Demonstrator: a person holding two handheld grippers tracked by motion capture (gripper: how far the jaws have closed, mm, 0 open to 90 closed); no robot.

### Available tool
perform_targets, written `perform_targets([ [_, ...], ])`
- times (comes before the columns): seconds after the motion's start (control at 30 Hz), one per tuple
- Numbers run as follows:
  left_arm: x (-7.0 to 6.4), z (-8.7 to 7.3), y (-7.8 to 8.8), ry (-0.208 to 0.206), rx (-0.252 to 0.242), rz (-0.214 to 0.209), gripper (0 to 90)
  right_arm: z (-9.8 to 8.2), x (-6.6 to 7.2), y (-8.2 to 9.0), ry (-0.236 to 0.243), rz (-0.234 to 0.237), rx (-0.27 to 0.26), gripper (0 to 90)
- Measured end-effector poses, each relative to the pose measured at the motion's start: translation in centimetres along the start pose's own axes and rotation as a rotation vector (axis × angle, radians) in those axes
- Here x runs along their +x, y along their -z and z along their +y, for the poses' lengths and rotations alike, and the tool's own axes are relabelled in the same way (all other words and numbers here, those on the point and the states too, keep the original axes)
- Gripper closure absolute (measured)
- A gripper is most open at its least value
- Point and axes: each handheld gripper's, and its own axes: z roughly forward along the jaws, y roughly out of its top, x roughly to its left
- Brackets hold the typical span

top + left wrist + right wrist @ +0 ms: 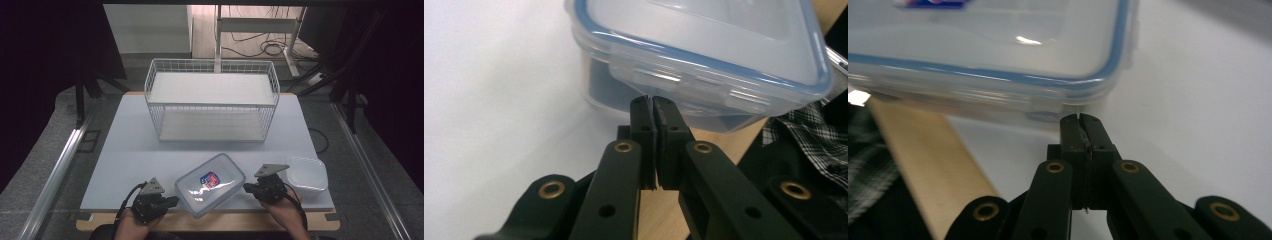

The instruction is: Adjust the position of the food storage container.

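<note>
Both sets of fingers are pressed tight together with nothing between them. The left gripper (170,201) and right gripper (248,187) squeeze the box (210,183) from its two ends, near the front edge of the table (130,150). The smooth sides could slip, and the box could fall.

The wire rack (212,100) stands at the far middle of the table (125,150) and blocks the way there. The lidded container (210,184) lies at the near edge, and the open tub (307,173) sits near the right corner. Between rack and container the table surface is free, also on the left side.
</note>
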Motion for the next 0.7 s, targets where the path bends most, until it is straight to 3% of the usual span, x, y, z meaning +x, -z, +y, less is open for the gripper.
perform_targets([
  [0.1,-0.1,-0.2,-0.1,0.011,0.008,-0.002,87.9,0.0,-0.5,0.1,-0.023,-0.080,0.013,89.7],
  [0.23,-0.4,-0.2,-0.6,0.006,0.032,0.009,87.8,0.8,-1.8,-0.1,-0.048,-0.112,-0.042,89.7],
  [0.37,-0.2,-0.1,-1.1,0.013,0.040,0.026,87.5,1.7,-1.9,-1.2,-0.008,-0.102,-0.046,89.6],
  [0.47,-0.1,0.2,-1.6,-0.004,0.065,0.043,87.7,1.9,-1.6,-1.9,0.012,-0.091,-0.027,89.7],
  [0.63,0.5,0.7,-1.8,0.005,0.061,0.052,88.7,1.7,-1.6,-2.2,-0.004,-0.078,-0.012,89.8],
  [0.7,1.0,1.2,-2.0,0.009,0.064,0.073,89.2,1.7,-1.2,-2.1,-0.005,-0.104,-0.004,89.8],
])
